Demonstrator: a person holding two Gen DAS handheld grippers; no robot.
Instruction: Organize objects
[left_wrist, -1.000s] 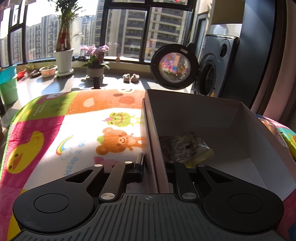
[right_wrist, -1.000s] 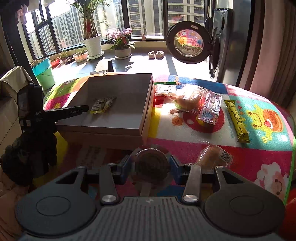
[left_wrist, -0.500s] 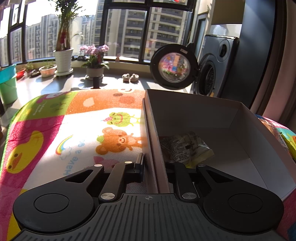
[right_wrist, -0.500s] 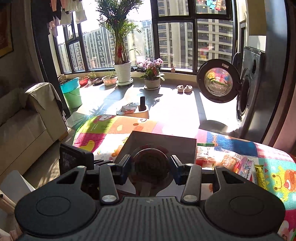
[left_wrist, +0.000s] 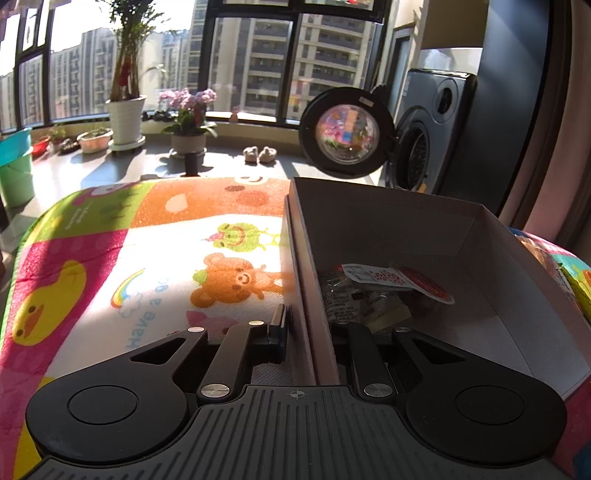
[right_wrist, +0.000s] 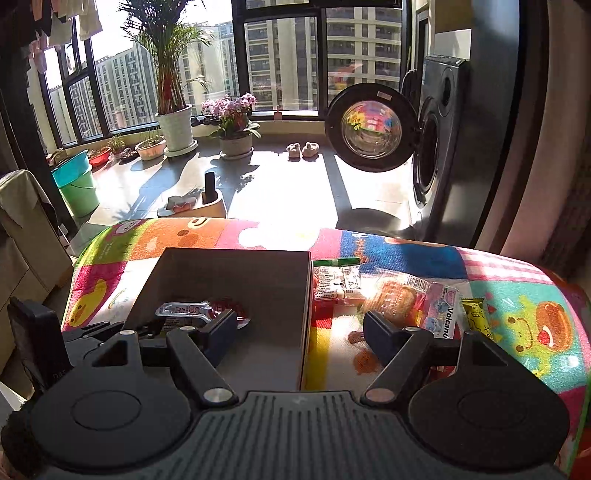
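An open cardboard box sits on a colourful play mat. My left gripper is shut on the box's left wall, one finger outside and one inside. In the box lie a clear snack packet and, partly on top of it, a sealed cup with a red lid. My right gripper hovers over the box's near right corner. Its jaws are opening, with nothing between them. Right of the box lie a white packet, a bun packet, a pale packet and a yellow bar.
Beyond the mat's far edge is a sunlit tiled floor with potted plants, a green bucket and a washing machine with its round door open. A beige sofa arm stands at the left.
My right gripper swung up over the box and opened. The round cup it held now lies in the box on the snack packet. The left gripper has not moved.
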